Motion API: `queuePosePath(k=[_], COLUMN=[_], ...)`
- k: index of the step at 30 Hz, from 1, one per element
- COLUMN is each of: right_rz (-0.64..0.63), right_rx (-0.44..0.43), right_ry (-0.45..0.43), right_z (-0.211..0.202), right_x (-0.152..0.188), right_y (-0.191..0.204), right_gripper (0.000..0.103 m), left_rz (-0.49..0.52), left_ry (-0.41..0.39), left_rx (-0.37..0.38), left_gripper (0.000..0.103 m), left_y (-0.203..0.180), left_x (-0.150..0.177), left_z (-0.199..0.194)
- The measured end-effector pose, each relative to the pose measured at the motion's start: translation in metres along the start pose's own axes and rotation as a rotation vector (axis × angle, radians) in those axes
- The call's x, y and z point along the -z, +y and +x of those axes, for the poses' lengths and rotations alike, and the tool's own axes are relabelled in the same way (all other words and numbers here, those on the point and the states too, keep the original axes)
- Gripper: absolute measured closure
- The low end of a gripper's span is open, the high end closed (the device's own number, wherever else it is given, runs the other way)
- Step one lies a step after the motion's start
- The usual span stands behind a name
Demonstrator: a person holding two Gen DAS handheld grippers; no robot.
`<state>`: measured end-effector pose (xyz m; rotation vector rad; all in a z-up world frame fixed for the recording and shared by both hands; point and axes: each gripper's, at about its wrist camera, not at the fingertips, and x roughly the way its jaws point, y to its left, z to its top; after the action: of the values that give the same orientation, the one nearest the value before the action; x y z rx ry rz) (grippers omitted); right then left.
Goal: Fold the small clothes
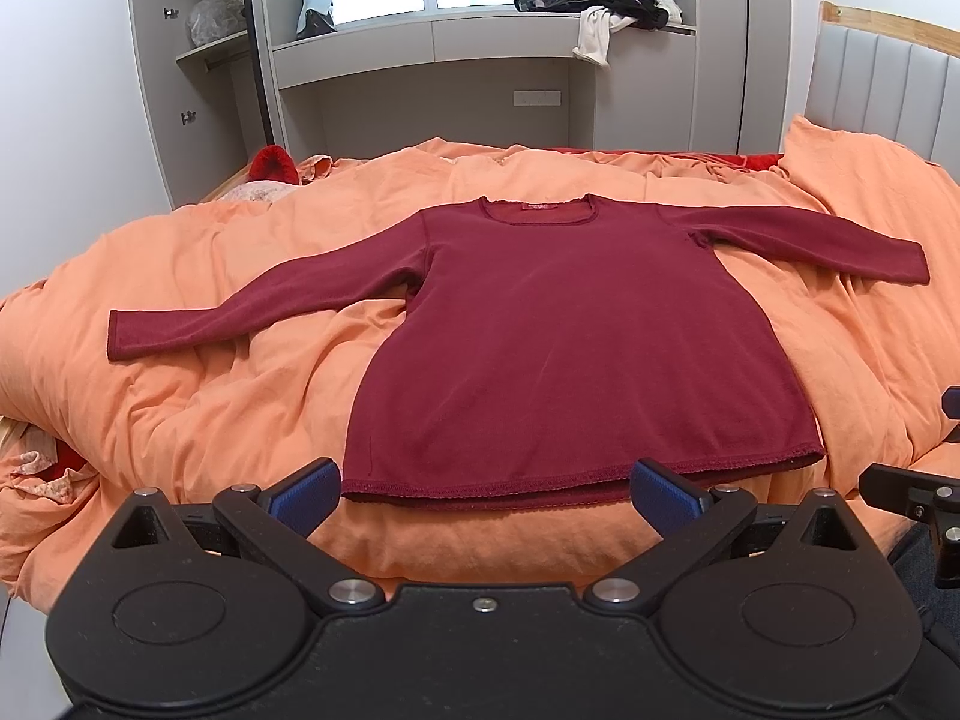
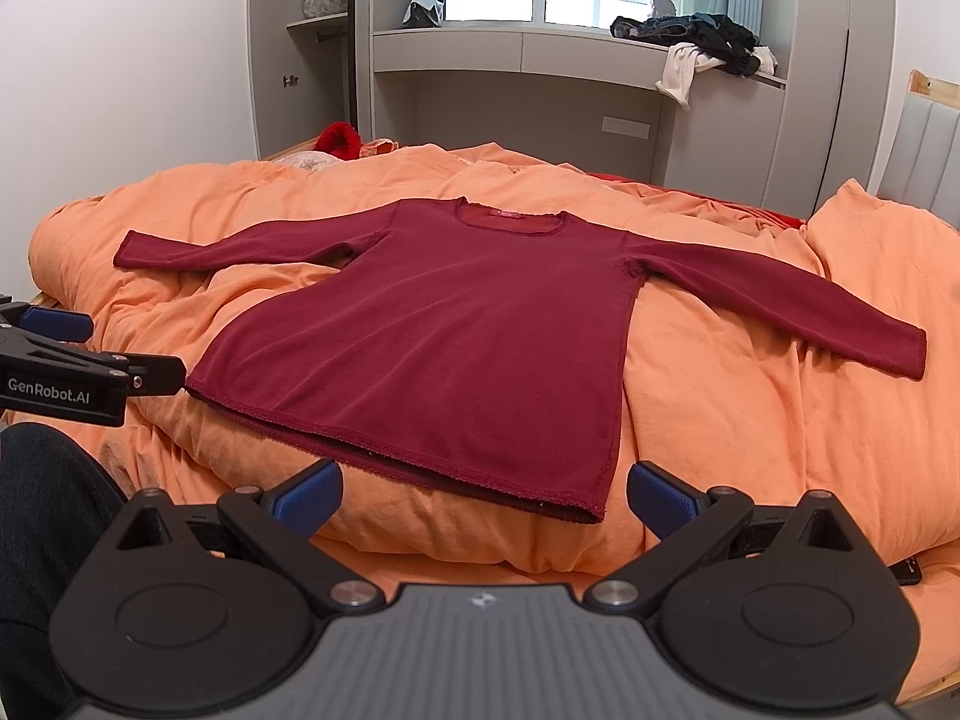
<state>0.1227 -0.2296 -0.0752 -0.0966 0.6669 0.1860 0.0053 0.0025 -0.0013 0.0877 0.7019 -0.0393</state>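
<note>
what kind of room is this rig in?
A bedroom, most likely: a maroon top lies spread on a bed's orange duvet, beside a padded headboard and a built-in wardrobe.

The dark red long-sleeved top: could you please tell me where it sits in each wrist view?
Left wrist view: the dark red top lies flat at centre on the orange duvet, hem nearest.
Right wrist view: the top lies centre, hem angled down to the right.
Shared landmark: the clothes pile on the window ledge.
</note>
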Motion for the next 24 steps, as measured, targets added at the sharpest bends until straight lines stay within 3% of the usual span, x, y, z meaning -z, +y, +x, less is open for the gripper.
queuePosePath(k=[24], right_rz=[0.013], right_rx=[0.011], right_ry=[-0.013], right_z=[-0.0038], right_x=[0.0023], right_y=[-0.0053], right_gripper=[0.0], left_rz=[0.0], left_ry=[-0.003], left_rx=[0.0], left_gripper=[0.0], left_y=[0.0005], left_x=[-0.0005], left_z=[-0.0053])
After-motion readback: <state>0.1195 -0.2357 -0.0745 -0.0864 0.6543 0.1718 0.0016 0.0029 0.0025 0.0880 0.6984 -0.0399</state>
